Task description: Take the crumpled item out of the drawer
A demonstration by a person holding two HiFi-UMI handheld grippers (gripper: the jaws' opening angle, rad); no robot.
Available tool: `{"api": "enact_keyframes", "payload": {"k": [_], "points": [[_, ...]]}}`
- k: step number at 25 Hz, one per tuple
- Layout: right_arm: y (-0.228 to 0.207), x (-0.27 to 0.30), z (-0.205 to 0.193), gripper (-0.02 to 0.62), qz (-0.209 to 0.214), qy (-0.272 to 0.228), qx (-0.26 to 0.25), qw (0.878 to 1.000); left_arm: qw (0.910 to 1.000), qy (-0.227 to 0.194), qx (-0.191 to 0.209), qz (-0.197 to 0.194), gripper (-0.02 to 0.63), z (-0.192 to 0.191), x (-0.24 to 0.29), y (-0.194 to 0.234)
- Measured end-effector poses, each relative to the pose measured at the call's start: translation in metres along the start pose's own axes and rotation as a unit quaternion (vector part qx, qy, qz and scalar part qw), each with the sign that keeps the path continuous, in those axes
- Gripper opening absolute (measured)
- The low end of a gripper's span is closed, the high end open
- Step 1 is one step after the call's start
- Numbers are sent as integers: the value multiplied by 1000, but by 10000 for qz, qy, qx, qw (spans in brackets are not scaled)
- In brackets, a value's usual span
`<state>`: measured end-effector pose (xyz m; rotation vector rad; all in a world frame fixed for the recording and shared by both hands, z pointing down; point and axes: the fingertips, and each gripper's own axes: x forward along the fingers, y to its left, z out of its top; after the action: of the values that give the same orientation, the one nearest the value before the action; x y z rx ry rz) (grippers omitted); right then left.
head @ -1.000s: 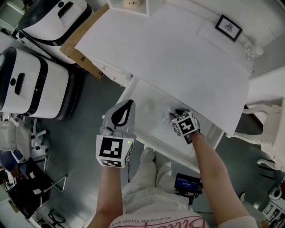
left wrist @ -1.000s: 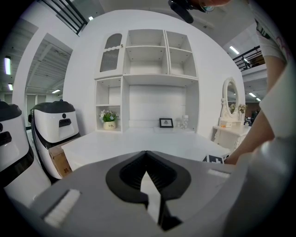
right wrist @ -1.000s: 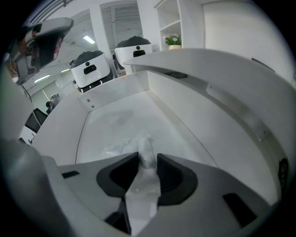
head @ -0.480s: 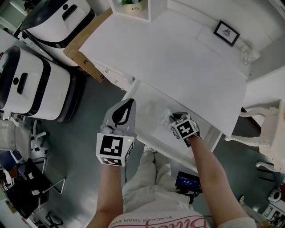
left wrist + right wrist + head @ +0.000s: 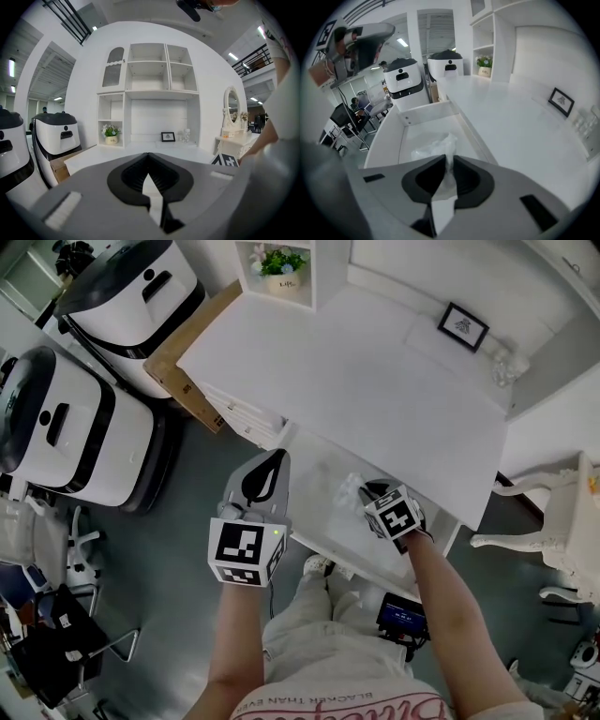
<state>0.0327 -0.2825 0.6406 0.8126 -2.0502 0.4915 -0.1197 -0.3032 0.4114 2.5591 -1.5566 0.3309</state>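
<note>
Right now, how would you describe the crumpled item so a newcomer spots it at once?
Start at the white desk and drop to the open drawer under its front edge. Inside lies the crumpled item, a wad of thin, whitish, translucent material pinched between the right gripper's jaws. It is the only thing visible in the drawer, wrinkled against smooth white panels.
</note>
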Motion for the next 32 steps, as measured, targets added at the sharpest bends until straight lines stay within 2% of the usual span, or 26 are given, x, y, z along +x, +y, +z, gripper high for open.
{"api": "enact_keyframes", "payload": {"k": [14,24,32], "points": [[0,-56,28,60,-296,-416,-93,9987,9980,-558,260,-119,6,56,-2,-8],[-22,-120,71,60,-584,-1105,-11,9922,9957,-858,305,-140,6,84,2,-10],[-26,-178,96,60,-913,-1795,45,9795,9933,-1069,401,-182,6,101,-2,-16]]}}
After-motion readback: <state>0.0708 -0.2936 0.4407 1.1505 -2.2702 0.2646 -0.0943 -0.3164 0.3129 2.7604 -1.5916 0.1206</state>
